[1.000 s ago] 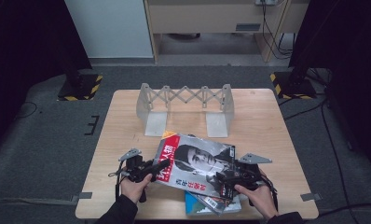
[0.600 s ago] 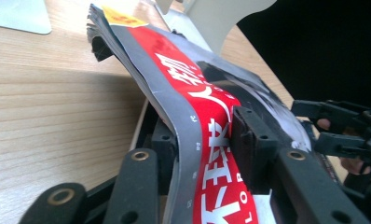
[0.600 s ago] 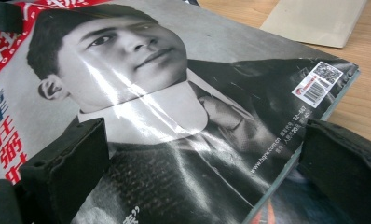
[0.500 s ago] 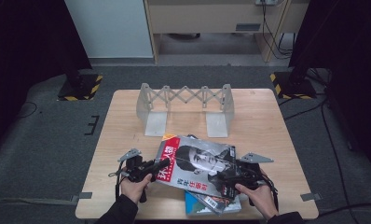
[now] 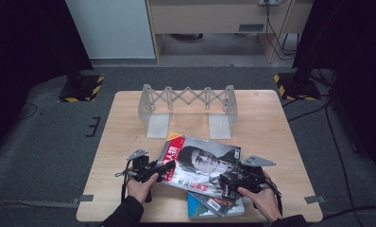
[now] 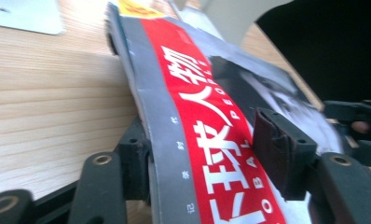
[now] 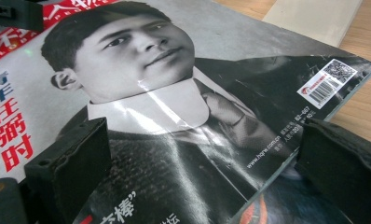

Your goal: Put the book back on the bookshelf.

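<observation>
Grey magazine (image 5: 200, 163) now lower, flatter.

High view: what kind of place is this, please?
Probably a lab or recording studio: a lone wooden table on grey carpet, dark curtains, hazard-striped stand bases and loose cables.

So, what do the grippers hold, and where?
Left gripper clamps the magazine at its red spine edge. Right gripper's jaws stand apart over its cover, gripping nothing.
</observation>
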`<action>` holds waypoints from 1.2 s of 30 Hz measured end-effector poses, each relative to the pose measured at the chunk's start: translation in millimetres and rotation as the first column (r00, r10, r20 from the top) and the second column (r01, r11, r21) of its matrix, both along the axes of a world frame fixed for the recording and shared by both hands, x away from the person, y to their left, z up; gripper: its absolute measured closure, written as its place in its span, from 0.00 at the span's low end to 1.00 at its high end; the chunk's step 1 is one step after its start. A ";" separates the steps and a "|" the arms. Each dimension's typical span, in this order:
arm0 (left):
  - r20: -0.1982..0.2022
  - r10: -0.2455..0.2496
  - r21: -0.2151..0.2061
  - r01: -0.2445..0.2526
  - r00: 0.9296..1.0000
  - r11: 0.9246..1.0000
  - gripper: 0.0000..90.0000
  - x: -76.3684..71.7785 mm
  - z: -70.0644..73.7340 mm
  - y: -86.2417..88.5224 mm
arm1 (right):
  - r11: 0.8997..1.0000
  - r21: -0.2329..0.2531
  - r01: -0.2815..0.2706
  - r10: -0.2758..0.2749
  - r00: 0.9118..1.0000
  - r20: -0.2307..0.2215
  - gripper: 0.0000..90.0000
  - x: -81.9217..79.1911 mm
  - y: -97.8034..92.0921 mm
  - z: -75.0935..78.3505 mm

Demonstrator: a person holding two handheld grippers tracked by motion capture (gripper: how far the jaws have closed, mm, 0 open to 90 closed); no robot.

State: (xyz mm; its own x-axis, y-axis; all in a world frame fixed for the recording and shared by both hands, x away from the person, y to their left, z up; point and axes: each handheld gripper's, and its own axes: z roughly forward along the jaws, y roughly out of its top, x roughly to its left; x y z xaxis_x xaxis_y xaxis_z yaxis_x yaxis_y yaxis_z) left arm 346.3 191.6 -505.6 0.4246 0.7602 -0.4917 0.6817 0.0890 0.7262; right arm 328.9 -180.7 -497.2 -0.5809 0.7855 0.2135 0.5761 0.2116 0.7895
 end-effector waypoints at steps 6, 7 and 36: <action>-0.026 0.019 0.018 -0.019 0.999 1.000 0.39 -2.3 -3.8 15.9 | 1.000 0.004 -0.001 0.001 1.000 0.005 0.04 0.0 -0.4 -0.2; -0.038 0.003 0.019 -0.003 0.999 1.000 0.39 -3.2 -4.4 16.4 | 1.000 0.003 0.001 -0.001 1.000 0.001 0.04 -0.4 0.0 0.0; -0.132 -0.018 -0.044 0.013 0.991 0.999 0.51 -36.6 3.8 6.9 | 1.000 0.006 -0.004 0.004 1.000 0.001 0.04 -2.3 3.7 1.3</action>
